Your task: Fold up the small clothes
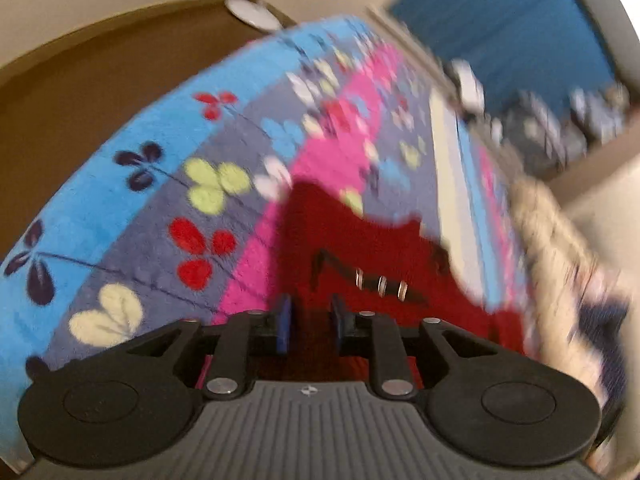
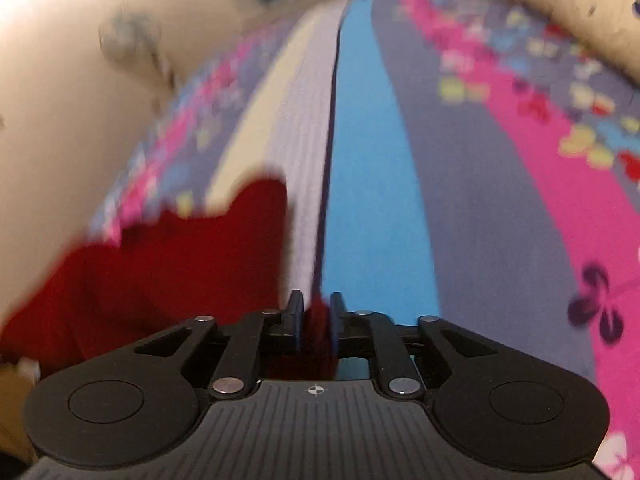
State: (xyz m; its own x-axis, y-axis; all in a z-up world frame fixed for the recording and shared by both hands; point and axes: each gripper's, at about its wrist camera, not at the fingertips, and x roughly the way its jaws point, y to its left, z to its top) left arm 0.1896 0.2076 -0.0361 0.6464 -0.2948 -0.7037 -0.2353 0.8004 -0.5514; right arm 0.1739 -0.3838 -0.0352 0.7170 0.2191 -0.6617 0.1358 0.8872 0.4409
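The left hand-held gripper [image 1: 310,320] sits at lower centre of the left wrist view with its blue pads close together and red cloth between and beneath them; it appears closed on the garment [image 1: 360,256], though blur prevents certainty about a firm pinch. The garment, a small red item with a dark mark and three pale bars, extends from that gripper up the middle of the frame and toward the right, lying on a striped, flower-patterned blanket [image 1: 132,208]. Brown floor [image 1: 80,80] occupies the upper left beyond the blanket's edge; a cream, speckled fabric [image 1: 560,248] lies at right. In the right wrist view the garment [image 2: 180,256] fills the lower left and a fold of it runs between the narrow-set pads of the right hand-held gripper [image 2: 316,316], which appears closed on it. The garment therefore lies to the left of this gripper, with blanket stripes [image 2: 372,184] running straight ahead up the frame. Judgement: both grippers hold one near edge, neither is plainly nearer, and the cloth's long axis appears to run away from them. Open blanket ahead and to the right offers room to carry the fold forward; the floor-side edge is the limit.
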